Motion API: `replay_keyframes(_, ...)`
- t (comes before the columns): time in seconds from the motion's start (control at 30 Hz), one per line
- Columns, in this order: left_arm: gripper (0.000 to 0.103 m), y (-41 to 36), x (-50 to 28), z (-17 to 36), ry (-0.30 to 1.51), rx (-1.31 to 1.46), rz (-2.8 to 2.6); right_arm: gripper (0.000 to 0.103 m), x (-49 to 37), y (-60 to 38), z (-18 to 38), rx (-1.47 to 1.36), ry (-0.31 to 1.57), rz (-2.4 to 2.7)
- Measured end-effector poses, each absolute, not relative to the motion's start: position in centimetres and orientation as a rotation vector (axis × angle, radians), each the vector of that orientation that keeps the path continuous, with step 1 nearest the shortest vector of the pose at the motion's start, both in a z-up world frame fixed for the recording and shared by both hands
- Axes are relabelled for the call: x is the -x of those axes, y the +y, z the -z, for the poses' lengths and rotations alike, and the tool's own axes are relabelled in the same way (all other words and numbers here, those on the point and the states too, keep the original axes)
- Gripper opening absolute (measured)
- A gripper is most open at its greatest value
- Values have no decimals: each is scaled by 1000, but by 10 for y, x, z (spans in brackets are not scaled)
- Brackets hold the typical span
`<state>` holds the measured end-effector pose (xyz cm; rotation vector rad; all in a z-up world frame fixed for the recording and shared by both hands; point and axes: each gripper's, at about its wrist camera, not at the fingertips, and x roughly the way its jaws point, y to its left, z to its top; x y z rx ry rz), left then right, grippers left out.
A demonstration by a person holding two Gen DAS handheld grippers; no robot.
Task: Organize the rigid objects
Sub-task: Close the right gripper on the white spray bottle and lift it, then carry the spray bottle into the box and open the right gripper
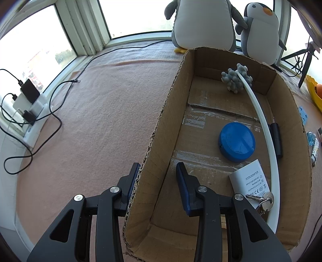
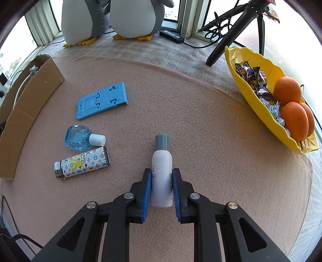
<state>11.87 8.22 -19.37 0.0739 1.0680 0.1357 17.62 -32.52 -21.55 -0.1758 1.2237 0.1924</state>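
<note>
- The left gripper (image 1: 158,177) straddles the near left wall of the box (image 1: 161,125): one blue pad outside, one inside. The log's near-zero reading says it is at its tightest, so it is clamped on that wall (the inner pad looks to stand a little off the cardboard, though the fisheye bends things).
- Inside the box lie a blue disc (image 1: 237,141), a white adapter (image 1: 249,181), keys (image 1: 261,200) on the adapter's near corner, a long white tube (image 1: 265,129) running from the near right up to a grey knobby figure (image 1: 236,79) at the far end, and a black stick (image 1: 276,139) by the right wall.
- The right gripper (image 2: 162,175) has its blue pads against both sides of a white bottle (image 2: 162,173) with a grey cap (image 2: 162,141); the bottle lies on the pink cloth (image 2: 201,141), cap pointing away.
- Left of it on the cloth: a patterned lighter (image 2: 82,162), a small blue glass bottle (image 2: 80,140) just beyond it, then a blue stand (image 2: 102,100) lying flat.
- The box sits at the far left in the right wrist view, well apart from the bottle.
- At right, a yellow bowl (image 2: 241,80) holds oranges (image 2: 287,90) and wrapped sweets (image 2: 253,77).
- Two plush penguins (image 2: 112,18) stand by the window.
</note>
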Motion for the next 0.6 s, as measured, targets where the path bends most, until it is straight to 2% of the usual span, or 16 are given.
replay_keyframes(0.6,35,83,-118,194,1064,-66,-131,18,-143,-257,155,203,1089,-266)
